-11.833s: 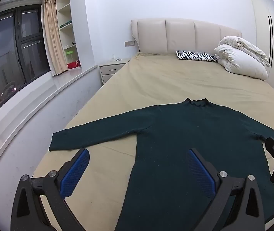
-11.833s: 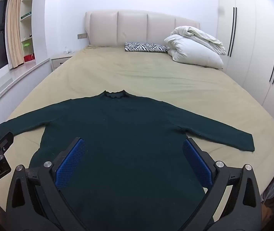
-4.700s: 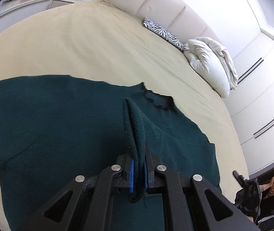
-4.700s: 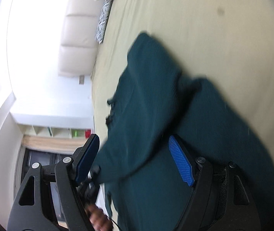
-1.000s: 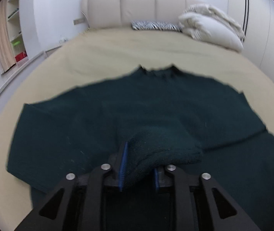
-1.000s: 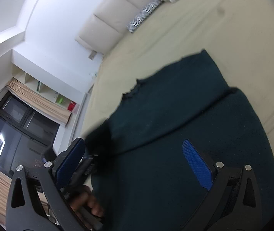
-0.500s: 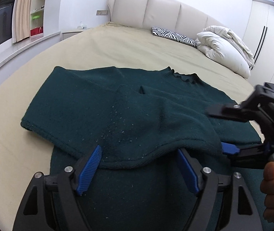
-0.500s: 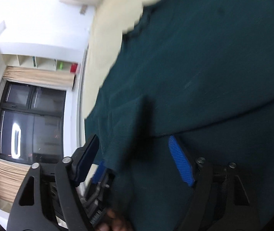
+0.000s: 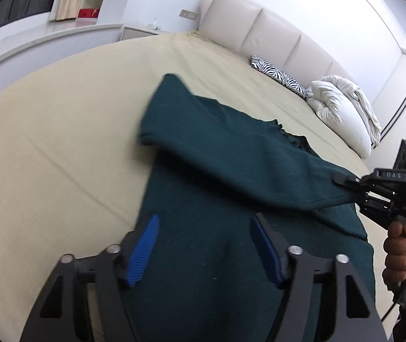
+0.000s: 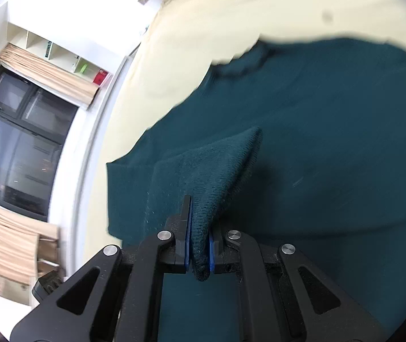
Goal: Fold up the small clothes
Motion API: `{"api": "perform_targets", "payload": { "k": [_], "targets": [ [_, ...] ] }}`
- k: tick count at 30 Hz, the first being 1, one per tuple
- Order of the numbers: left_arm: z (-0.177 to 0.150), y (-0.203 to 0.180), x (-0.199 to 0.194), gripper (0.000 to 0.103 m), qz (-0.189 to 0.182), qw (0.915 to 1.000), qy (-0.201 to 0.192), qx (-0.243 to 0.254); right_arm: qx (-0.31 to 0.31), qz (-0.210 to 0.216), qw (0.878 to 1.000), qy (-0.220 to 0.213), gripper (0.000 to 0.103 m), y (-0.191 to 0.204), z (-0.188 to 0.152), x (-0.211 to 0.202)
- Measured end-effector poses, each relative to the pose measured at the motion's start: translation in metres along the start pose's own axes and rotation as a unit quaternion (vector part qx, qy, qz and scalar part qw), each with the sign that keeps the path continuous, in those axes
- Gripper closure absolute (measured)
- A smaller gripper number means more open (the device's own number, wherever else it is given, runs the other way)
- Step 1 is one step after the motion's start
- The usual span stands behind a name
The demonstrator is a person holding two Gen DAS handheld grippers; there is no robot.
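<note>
Across the bed (image 9: pixel 60 142) lies the dark green sweater (image 9: pixel 217 242), its left sleeve (image 9: pixel 231 156) drawn over the body. Your right gripper (image 10: pixel 200 252) has its jaws clamped on the sleeve cuff; your left gripper (image 9: pixel 203 245) hovers over the hem, jaws wide apart and empty. You appear mid sleeve-fold: next, lay the cuff flat across the chest and release.

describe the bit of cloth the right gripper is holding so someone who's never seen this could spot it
On the beige bed lies a dark green sweater. One sleeve is folded across its body, and the sleeve's cuff is pinched in the right gripper. It is the only part lifted off the sweater; the rest lies flat.
</note>
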State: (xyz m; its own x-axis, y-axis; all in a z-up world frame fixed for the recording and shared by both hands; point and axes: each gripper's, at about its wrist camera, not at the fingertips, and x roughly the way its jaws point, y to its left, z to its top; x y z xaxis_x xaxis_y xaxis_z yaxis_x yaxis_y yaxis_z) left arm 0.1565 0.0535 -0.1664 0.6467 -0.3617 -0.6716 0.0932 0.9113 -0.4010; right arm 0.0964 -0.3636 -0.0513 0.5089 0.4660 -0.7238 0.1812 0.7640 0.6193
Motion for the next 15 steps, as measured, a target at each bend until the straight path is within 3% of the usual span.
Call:
{"api": "perform_targets", "payload": {
  "k": [6,11,15],
  "targets": [
    [-0.002,0.001,-0.005,0.042,-0.003,1.0,-0.002,-0.001,-0.005,-0.076,0.997,-0.025,0.095,-0.034,0.018,-0.03],
    [0.009,0.008,-0.012,0.049,-0.021,0.9993,-0.002,-0.031,0.009,-0.092,0.995,-0.036,0.095,-0.069,0.018,-0.034],
    [0.036,0.004,-0.018,0.05,-0.03,0.9986,-0.027,-0.033,0.002,-0.093,0.995,-0.034,0.094,-0.077,0.016,-0.028]
  ]
}}
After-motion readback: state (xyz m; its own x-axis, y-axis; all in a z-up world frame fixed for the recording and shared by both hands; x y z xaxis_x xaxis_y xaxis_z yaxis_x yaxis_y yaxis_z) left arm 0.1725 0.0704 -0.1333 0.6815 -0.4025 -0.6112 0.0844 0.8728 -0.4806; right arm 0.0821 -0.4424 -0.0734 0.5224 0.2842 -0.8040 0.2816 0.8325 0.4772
